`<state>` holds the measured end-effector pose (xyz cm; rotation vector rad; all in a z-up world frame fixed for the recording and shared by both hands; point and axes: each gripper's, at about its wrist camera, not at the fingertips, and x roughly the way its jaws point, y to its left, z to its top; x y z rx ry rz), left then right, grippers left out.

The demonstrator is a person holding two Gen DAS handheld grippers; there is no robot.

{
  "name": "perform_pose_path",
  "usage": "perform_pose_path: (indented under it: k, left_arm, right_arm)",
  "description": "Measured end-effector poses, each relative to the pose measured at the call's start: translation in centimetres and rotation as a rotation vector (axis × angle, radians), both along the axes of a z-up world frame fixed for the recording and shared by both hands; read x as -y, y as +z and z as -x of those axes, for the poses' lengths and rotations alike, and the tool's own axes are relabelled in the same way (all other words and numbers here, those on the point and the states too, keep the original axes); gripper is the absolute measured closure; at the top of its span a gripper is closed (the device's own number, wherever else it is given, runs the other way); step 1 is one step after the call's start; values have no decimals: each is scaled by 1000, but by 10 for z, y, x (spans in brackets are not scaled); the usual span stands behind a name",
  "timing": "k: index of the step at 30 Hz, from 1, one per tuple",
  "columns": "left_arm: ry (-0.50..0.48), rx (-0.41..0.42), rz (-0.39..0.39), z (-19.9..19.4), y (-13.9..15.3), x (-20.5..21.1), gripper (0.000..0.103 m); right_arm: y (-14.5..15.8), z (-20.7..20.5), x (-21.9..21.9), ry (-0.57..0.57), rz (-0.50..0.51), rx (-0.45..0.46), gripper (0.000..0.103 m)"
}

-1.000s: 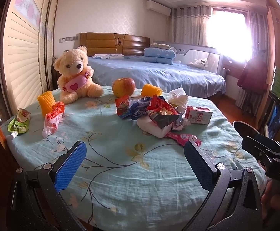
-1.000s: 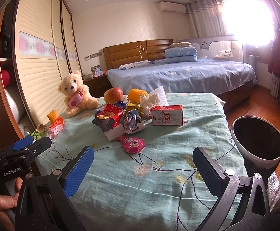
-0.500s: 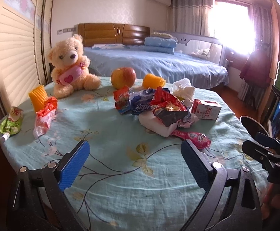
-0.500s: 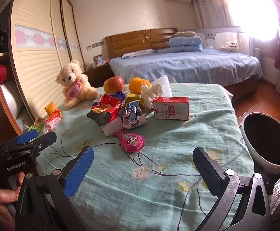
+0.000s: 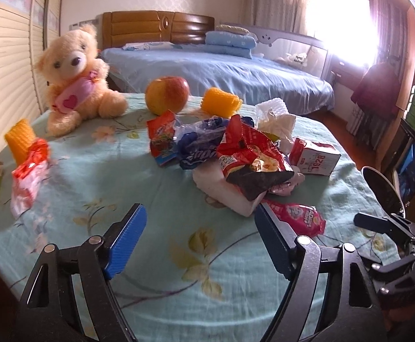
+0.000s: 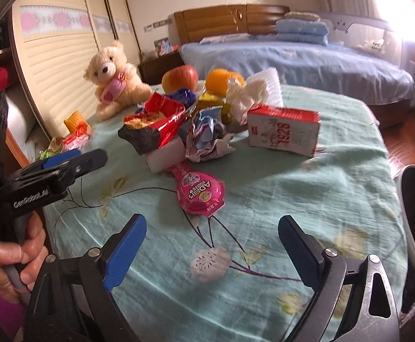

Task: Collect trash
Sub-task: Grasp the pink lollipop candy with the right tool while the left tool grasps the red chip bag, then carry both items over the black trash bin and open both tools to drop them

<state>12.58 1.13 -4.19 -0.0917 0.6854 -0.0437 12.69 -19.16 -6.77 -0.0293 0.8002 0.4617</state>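
A pile of snack wrappers [image 5: 244, 156] sits mid-desk [image 5: 156, 256], a pink pouch [image 6: 200, 189] nearest. Both tongs, left [image 5: 200, 242] and right [image 6: 211, 252], have moved closer, jaws just narrowing but empty, so a first pick-up looks near.

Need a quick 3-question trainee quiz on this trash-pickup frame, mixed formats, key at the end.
1. True or false: the left gripper is clamped on the flat pink snack pouch.
2. Multiple choice: what lies directly on the white foam block? A) the red apple B) the opened red crisp bag C) the cream teddy bear
3. Fill in: the red-and-white carton marked 1928 lies on its ____.

Key
1. False. Both the left and the right gripper are open with only the floral tablecloth between their pads; both have just been closing a little.
2. B
3. Side
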Motion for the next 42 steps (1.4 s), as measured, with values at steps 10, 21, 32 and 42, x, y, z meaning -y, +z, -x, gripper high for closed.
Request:
perform_pose_path:
  k: [10, 21, 32, 42]
  left_arm:
    - [-50, -43, 40, -36, -8, 6, 39]
    - [-120, -65, 101, -39, -11, 17, 100]
    - [-181, -46, 108, -9, 0, 47, 102]
    - [-297, -71, 104, -1, -1, 97, 102]
  right_arm:
    - [-5, -29, -12, 44, 45, -60, 25]
    - [-14, -34, -30, 96, 109, -88, 64]
    - [-9, 2, 32, -46, 38, -76, 71]
    - [2, 23, 88, -202, -42, -57, 72]
